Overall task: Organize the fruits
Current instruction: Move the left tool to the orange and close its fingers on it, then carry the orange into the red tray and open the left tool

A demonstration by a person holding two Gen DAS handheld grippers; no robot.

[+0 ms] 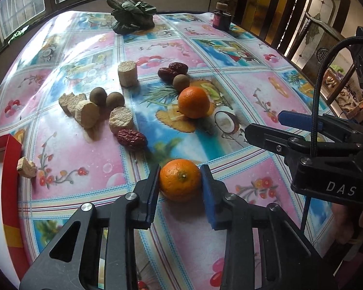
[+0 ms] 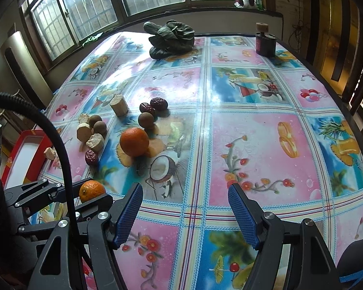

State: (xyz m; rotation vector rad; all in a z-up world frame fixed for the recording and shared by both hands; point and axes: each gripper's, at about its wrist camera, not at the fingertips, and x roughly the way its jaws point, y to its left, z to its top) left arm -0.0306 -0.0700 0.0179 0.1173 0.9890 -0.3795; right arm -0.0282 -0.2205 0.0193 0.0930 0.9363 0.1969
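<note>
Daylight from the barred windows falls across our worktop [image 2: 254, 133], covered in a glossy cloth printed with fruit and flowers. Nearest us, the left tool [image 1: 180, 181] has its blue pads against both sides of a small orange [image 1: 180, 179], gripping it low over the cloth; whether it has left the surface we cannot tell. The right tool [image 2: 185, 213] stands spread wide with nothing between its pads, above a bare patch of cloth.

At the left edge sits a red tray [image 1: 11, 169] whose white floor looks bare where we can see it, with one pale broken chunk [image 1: 26, 168] at its rim. Farther out lie a second orange [image 1: 193, 102], wrinkled red dates [image 1: 132, 139], brown round fruits [image 1: 98, 96] and pale cylindrical pieces [image 1: 127, 73], all loose and mixed. Beyond them rest leafy greens [image 1: 133, 14] and a dark jar [image 1: 221, 17].

We judge the sorting barely begun: one fruit in hand, nearly everything else ungrouped.
</note>
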